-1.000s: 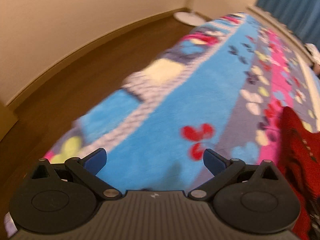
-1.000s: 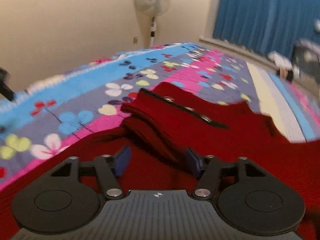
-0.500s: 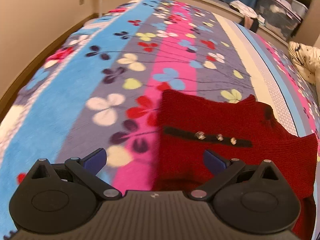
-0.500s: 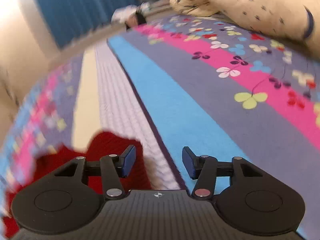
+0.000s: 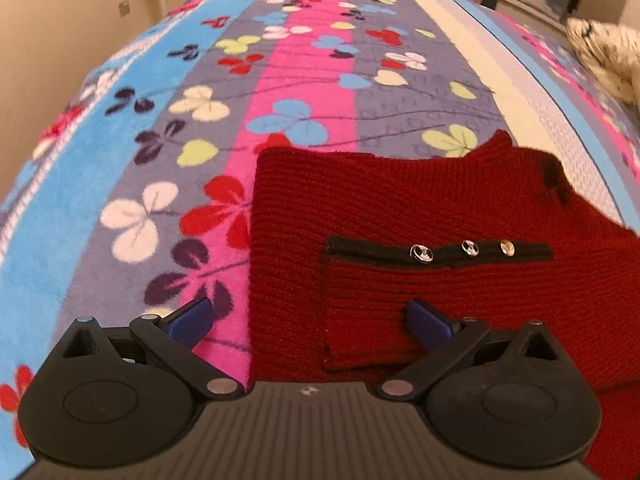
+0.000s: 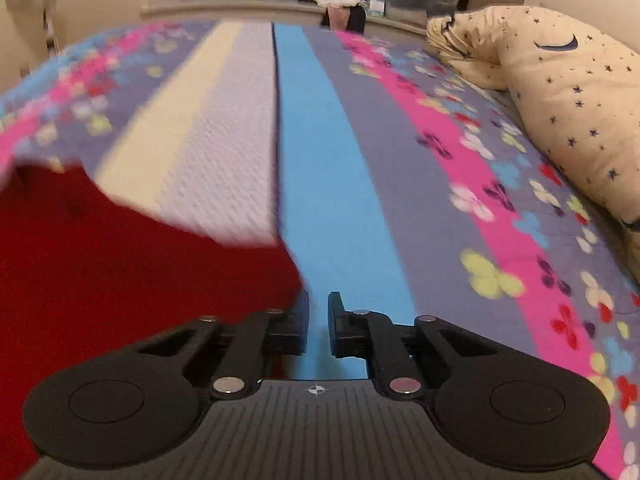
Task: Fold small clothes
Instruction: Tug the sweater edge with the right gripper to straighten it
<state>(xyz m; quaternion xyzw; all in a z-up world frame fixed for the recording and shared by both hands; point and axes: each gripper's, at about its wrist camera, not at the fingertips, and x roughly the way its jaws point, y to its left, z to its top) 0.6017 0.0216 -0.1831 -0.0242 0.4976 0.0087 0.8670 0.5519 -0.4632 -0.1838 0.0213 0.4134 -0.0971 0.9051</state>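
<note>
Beside red sweater [image 5: 400, 208], starry pillow [image 6: 560, 92].

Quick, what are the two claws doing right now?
Left gripper: open, holding nothing, over the red sweater.
Right gripper: nearly shut, a thin gap left, nothing visibly held; the sweater lies beside it.

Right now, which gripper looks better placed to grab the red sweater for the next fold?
Probably the left gripper: it is wide open over the red sweater. The right gripper is nearly closed beside the sweater's edge.
</note>
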